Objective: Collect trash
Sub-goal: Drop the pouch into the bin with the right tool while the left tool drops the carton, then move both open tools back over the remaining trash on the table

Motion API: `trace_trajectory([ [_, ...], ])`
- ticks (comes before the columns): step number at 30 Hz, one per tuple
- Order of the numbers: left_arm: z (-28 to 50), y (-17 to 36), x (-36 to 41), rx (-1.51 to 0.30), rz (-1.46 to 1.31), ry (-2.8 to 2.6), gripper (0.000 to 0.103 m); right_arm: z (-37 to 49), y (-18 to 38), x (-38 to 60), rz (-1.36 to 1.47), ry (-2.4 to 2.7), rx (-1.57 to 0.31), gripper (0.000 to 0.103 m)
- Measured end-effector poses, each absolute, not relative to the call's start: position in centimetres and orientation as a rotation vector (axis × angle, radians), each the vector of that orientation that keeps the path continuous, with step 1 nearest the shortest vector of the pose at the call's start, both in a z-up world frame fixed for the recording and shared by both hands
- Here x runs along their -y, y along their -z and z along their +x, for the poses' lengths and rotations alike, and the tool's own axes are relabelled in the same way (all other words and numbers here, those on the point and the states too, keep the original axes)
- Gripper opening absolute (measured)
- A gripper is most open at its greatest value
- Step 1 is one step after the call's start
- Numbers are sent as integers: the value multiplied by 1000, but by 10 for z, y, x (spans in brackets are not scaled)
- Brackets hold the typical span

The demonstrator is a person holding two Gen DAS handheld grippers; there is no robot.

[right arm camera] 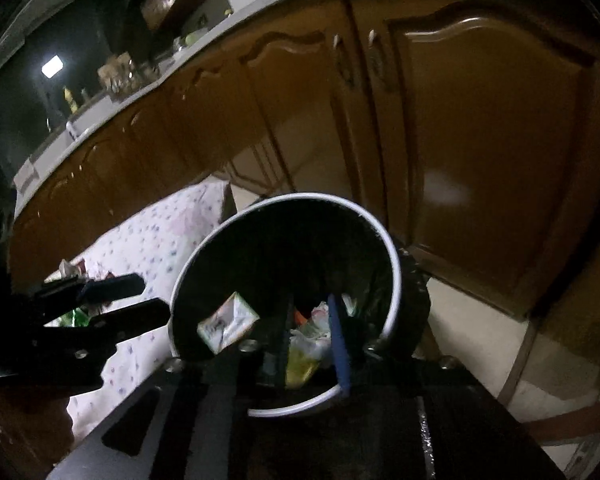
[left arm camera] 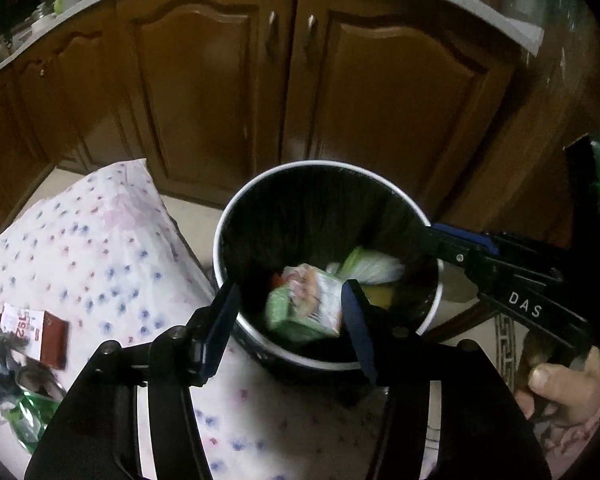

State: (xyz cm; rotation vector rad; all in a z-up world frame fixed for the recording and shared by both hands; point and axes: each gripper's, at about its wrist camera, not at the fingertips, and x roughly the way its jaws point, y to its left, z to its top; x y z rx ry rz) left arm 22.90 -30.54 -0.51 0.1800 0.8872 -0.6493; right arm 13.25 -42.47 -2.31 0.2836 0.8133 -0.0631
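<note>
A round bin with a white rim (left arm camera: 260, 179) and a black liner stands on the floor beside the table. A green and white carton (left arm camera: 306, 308) is blurred in mid-air inside the bin's mouth; it also shows in the right wrist view (right arm camera: 228, 322). My left gripper (left arm camera: 292, 328) is open above the bin, its fingers either side of the carton and apart from it. My right gripper (right arm camera: 312, 340) is over the bin's near rim (right arm camera: 292, 410), jaws a narrow gap apart with nothing between them. Plastic bags and yellow trash (left arm camera: 374, 270) lie in the bin.
A table with a flowered cloth (left arm camera: 100, 248) stands left of the bin, with a red and white packet (left arm camera: 40, 332), a green wrapper (left arm camera: 28, 420) and dark scraps on it. Brown cabinet doors (left arm camera: 300, 92) stand behind. A chair leg (left arm camera: 464, 316) is at right.
</note>
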Motion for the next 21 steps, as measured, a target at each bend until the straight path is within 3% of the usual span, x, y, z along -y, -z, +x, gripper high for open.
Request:
trace_trajectory([
  [11, 195, 3, 241, -862, 30, 592, 59, 103, 9, 403, 384, 37, -714, 75],
  [17, 170, 7, 182, -843, -60, 513, 59, 87, 5, 363, 395, -17, -682, 89],
  [21, 155, 10, 141, -837, -109, 449, 60, 82, 10, 333, 415, -71, -680, 91],
])
